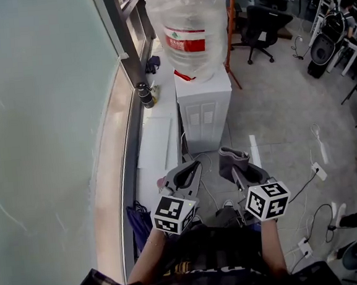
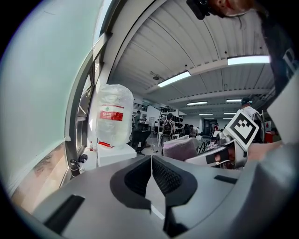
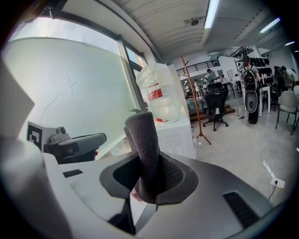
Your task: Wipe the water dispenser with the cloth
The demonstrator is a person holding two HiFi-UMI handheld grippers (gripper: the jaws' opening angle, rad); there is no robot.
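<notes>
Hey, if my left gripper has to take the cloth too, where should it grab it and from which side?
Probably the free upper fold of the cloth, coming from the left: it stands upright above the right gripper, whose jaws clamp its lower end.

The water dispenser [image 1: 205, 110] is a white box-shaped cabinet standing upright on the floor [image 1: 276, 118], close by the window wall. A large clear bottle [image 1: 187, 26] with a red label sits upside down on top of it. Well apart from it, the grey cloth [image 3: 145, 149], apparently folded double, stands upright, clamped between the right tool's [image 3: 149, 179] jaws.
</notes>
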